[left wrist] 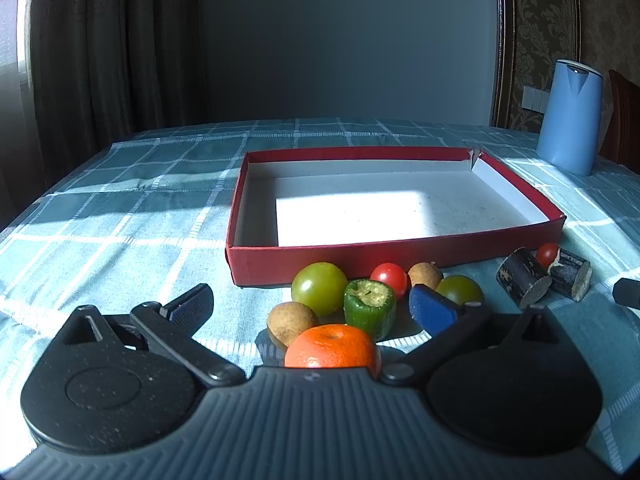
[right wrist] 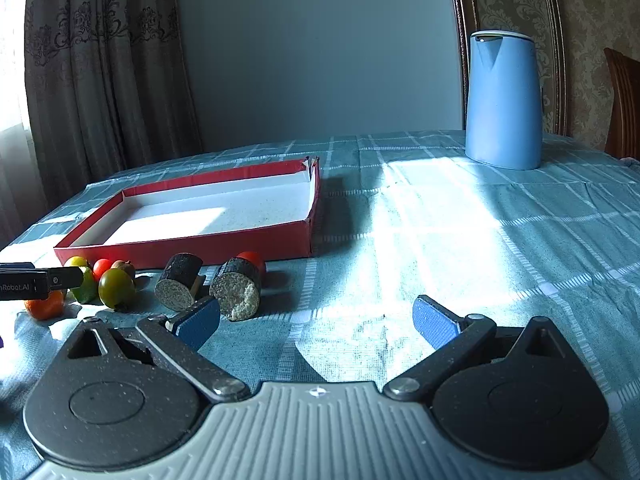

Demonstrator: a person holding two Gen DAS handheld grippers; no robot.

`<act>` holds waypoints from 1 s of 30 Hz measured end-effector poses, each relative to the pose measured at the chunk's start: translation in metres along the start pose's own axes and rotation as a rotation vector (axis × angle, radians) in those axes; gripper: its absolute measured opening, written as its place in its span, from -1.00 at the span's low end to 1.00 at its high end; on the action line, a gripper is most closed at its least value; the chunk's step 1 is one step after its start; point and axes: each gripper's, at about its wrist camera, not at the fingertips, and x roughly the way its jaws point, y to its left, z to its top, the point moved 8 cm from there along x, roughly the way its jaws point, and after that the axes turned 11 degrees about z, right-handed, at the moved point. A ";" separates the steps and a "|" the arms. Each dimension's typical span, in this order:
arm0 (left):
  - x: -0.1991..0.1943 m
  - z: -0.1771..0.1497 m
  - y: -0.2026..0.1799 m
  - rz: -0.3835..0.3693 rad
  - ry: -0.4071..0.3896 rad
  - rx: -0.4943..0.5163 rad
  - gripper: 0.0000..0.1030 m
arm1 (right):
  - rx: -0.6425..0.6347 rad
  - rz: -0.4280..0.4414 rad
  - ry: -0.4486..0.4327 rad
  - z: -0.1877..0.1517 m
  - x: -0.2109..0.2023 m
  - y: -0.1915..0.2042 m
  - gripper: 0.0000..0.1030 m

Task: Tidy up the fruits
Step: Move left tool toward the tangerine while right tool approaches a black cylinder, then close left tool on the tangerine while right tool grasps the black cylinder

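Checked tablecloth (left wrist: 120,220) holds fruit before an empty red box (left wrist: 400,254); both grippers gape, so the left gripper (left wrist: 316,308) should straddle the orange (left wrist: 334,346) squarely.

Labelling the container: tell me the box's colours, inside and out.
The box is red outside with a white inside; the left wrist view shows it best.

Your left gripper (left wrist: 312,308) and right gripper (right wrist: 316,320) match: ribbed grey body, black round housings, black link arms with silver rivets, blue pads (right wrist: 434,322).
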 end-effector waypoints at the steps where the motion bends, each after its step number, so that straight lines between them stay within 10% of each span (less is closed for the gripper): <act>1: 0.000 0.000 0.000 -0.001 0.002 0.002 1.00 | -0.014 0.001 0.004 0.000 0.002 0.003 1.00; 6: 0.001 0.000 0.000 -0.003 0.004 0.001 1.00 | -0.079 0.045 0.022 0.011 0.022 0.024 0.93; 10: 0.001 -0.001 0.000 -0.004 0.005 0.001 1.00 | -0.091 0.045 0.143 0.008 0.056 0.032 0.17; 16: 0.001 0.000 -0.001 -0.009 0.005 0.001 1.00 | -0.101 0.084 0.152 0.004 0.060 0.040 -0.35; 30: -0.009 -0.018 -0.004 0.038 0.047 0.120 1.00 | 0.022 0.124 0.119 0.008 0.055 0.023 -0.36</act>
